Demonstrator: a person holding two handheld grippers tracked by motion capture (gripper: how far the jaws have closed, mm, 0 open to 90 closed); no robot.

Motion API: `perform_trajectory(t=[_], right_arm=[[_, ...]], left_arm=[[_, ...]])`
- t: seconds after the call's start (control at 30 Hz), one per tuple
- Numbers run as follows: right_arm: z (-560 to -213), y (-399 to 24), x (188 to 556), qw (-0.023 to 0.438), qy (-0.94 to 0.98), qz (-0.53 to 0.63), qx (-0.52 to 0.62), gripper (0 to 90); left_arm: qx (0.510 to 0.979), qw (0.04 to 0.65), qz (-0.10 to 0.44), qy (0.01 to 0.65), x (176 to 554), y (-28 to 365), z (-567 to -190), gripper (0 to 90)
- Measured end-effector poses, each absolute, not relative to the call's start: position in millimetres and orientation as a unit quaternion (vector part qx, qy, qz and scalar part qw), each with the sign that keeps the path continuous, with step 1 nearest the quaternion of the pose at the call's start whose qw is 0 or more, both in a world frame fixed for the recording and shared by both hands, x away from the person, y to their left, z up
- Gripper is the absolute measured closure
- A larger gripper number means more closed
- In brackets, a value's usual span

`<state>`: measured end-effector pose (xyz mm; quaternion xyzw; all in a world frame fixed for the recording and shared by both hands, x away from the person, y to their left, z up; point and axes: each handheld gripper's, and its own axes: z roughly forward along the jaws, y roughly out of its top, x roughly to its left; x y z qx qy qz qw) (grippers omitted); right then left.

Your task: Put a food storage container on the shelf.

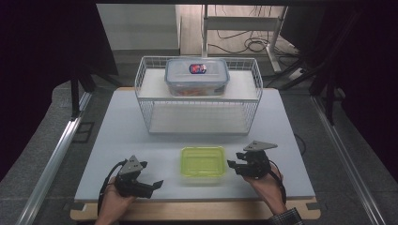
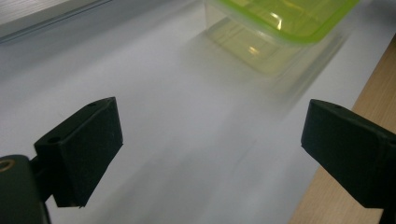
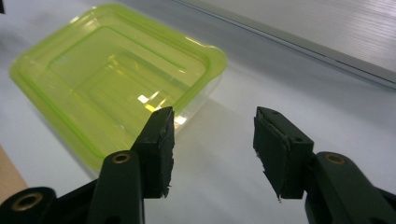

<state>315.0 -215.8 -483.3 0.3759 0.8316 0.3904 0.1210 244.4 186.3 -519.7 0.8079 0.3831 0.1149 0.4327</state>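
1. Green container (image 1: 202,161): translucent lime-green plastic box with its lid on, lying flat on the bench (image 1: 122,131) near the front edge, between the two hands. In the right hand-held gripper view it (image 3: 116,79) lies ahead and to the left of the jaws.
2. Right hand-held gripper (image 1: 233,165): just beside the container's right side, pointing at it. Jaws (image 3: 210,149) stand partly open, with only bare bench surface between the pads; nothing is gripped. One jaw tip sits close to the container's corner; contact cannot be told.
3. Right hand (image 1: 267,185): comes in from the bottom edge, checked cuff at the wrist, fingers wrapped under the gripper body, grey three-cornered plate on top.
4. Left hand-held gripper (image 1: 155,185): near the container's left front corner, apart from it, angled toward it. Jaws (image 2: 210,154) spread wide, empty.
5. Left hand (image 1: 115,199): cups the gripper from below at the bench's front edge, cable trailing beside it.
6. Wire basket (image 1: 145,89): white, two-level, at the back of the bench.
7. Clear lidded box (image 1: 197,77): on the basket's upper shelf, label on the lid, orange contents.
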Motion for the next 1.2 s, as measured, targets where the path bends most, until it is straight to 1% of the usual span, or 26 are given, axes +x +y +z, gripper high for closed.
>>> perform_trajectory(t=[0.13, 0.2, 0.23, 0.3, 0.33, 0.4, 0.43, 0.47, 0.5, 0.57, 0.77, 0.8, 0.83, 0.97, 1.2], right_arm=[[-481, -215, 315, 0.104, 0.830, 0.399, 0.375, 43.5], [-481, -215, 316, 0.099, 0.827, 0.406, 0.376, 42.9], [-481, -215, 316, 0.099, 0.827, 0.406, 0.376, 42.9], [-481, -214, 318, 0.085, 0.820, 0.416, 0.384, 42.9], [-481, -214, 318, 0.085, 0.820, 0.416, 0.384, 42.9], [-482, -214, 320, 0.076, 0.818, 0.418, 0.388, 43.0], [-483, -213, 321, 0.073, 0.817, 0.418, 0.390, 43.9], [-484, -213, 324, 0.058, 0.814, 0.419, 0.399, 45.6], [-484, -213, 324, 0.058, 0.814, 0.419, 0.399, 45.6], [-487, -212, 327, 0.042, 0.809, 0.422, 0.407, 48.9], [-493, -210, 337, -0.001, 0.794, 0.423, 0.436, 54.8], [-496, -209, 340, -0.015, 0.788, 0.423, 0.447, 55.9], [-496, -209, 340, -0.015, 0.788, 0.423, 0.447, 55.9], [-502, -206, 346, -0.049, 0.777, 0.422, 0.466, 57.8], [-506, -204, 351, -0.079, 0.764, 0.421, 0.483, 61.2]], left_arm=[[0.803, 0.443, 0.096, 0.386, 251, 177, -512, 4.9], [0.802, 0.445, 0.088, 0.389, 255, 171, -510, 6.6], [0.801, 0.447, 0.084, 0.389, 257, 168, -509, 6.6], [0.804, 0.444, 0.086, 0.386, 261, 162, -507, 10.3], [0.804, 0.444, 0.087, 0.387, 263, 159, -506, 10.3], [0.802, 0.448, 0.080, 0.387, 269, 155, -506, 13.5], [0.800, 0.451, 0.077, 0.388, 271, 153, -506, 14.0], [0.799, 0.454, 0.077, 0.388, 273, 151, -506, 14.0], [0.798, 0.457, 0.076, 0.387, 275, 149, -506, 14.0], [0.797, 0.461, 0.074, 0.384, 277, 147, -507, 12.8], [0.799, 0.467, 0.083, 0.369, 273, 151, -508, 8.3], [0.799, 0.468, 0.085, 0.367, 272, 152, -508, 6.8], [0.800, 0.468, 0.085, 0.366, 271, 154, -509, 6.8], [0.806, 0.457, 0.091, 0.366, 264, 160, -513, 4.9], [0.819, 0.430, 0.102, 0.366, 247, 170, -521, 4.1]])
